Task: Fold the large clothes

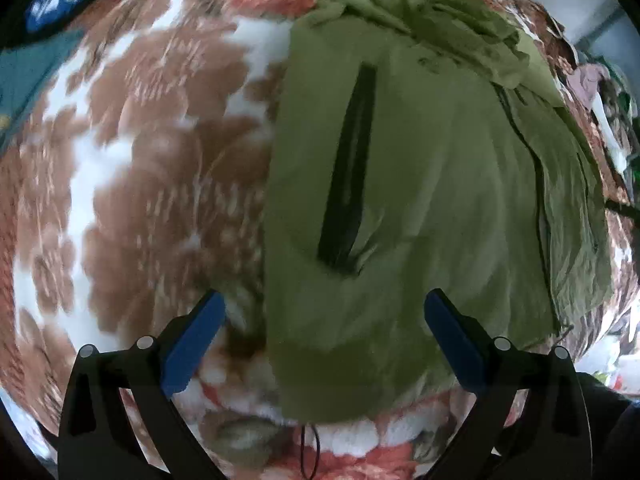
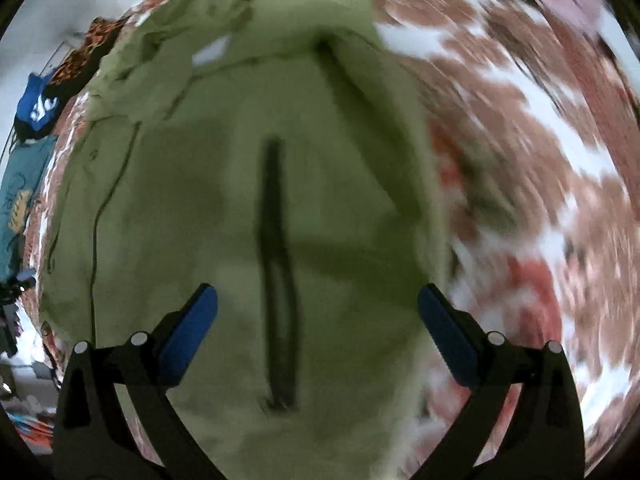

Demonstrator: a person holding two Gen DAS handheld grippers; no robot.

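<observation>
The green jacket (image 1: 420,200) lies spread on the bed (image 1: 140,160), over a brown, white and red flowered cover, with its near hem towards the bed's near edge and its bunched collar end further up. A dark zip pocket (image 1: 348,168) runs lengthwise on the panel under the left gripper (image 1: 324,312); a like one (image 2: 278,272) shows under the right gripper (image 2: 318,304).

Both grippers hang over the cloth with jaws spread wide and nothing between them. The left one straddles the jacket's left edge, one finger over the cover, one over the green. The right one sits over the jacket's right panel, its outer finger at the border where cloth meets cover. Both views are smeared, the right more so, and I cannot tell whether any finger touches the fabric.

To my eye the step is taking hold of the near hem or side edges for a fold. It would go best if each gripper came down right at an edge, so one finger slips under and one stays on top, catching all layers and not the cover beneath. Grips level with each other should keep the fold square. The heap at the collar end (image 1: 420,12) looks likely to drag, so lifting slowly and smoothing it first seems wise.
</observation>
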